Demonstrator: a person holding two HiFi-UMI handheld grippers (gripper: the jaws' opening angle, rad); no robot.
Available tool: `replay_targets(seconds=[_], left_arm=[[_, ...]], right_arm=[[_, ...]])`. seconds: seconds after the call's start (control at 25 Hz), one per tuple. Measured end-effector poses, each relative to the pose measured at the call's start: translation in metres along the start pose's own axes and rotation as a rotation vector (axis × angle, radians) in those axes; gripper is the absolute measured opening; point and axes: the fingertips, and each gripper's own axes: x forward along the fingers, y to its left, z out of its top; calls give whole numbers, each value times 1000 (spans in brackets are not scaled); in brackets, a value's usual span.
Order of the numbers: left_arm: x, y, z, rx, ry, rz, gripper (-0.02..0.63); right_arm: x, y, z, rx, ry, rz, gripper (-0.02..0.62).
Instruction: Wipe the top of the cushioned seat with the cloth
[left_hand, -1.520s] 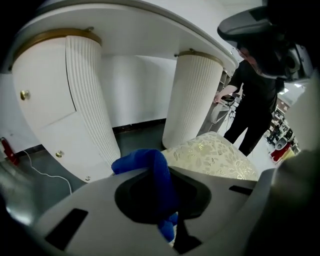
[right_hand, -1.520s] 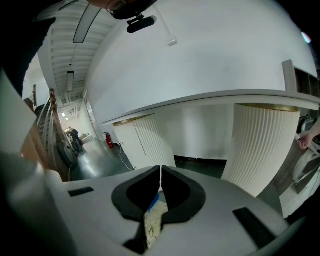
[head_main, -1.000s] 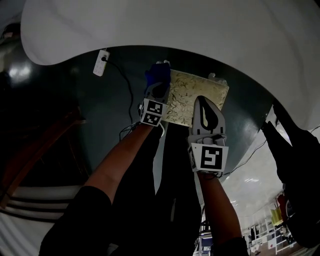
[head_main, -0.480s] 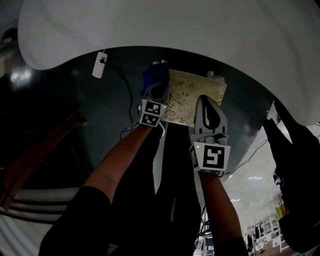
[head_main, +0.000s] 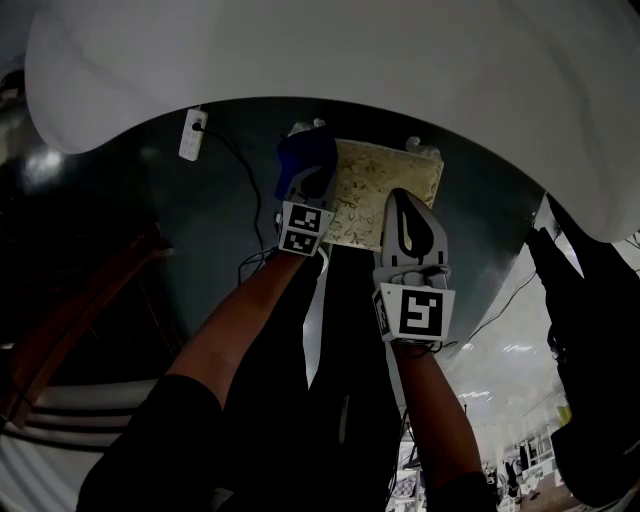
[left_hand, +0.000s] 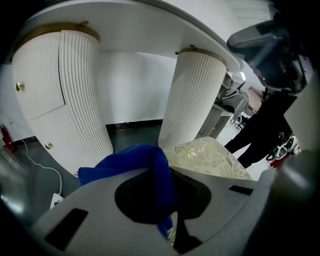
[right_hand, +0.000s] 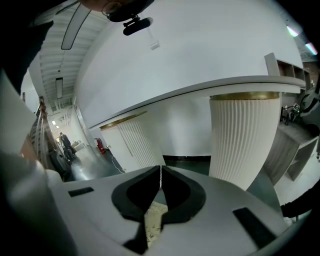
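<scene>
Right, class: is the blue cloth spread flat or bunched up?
Bunched up: the left gripper view shows the blue cloth humped in folds, not lying flat, pinched in the jaws of the left gripper.

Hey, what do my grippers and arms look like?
The left gripper and right gripper are pale grey shells with black-lined jaws; each carries a cube with black-and-white square markers. A thin cable loops by the left one. Sleeves are dark and short.
</scene>
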Motion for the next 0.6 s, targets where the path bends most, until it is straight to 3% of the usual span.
replay_targets(seconds=[0.6], left_arm=[[14,-34,9,17,4,-46,36]], right_arm=[[-12,-52,-5,36,-7,-108,38]])
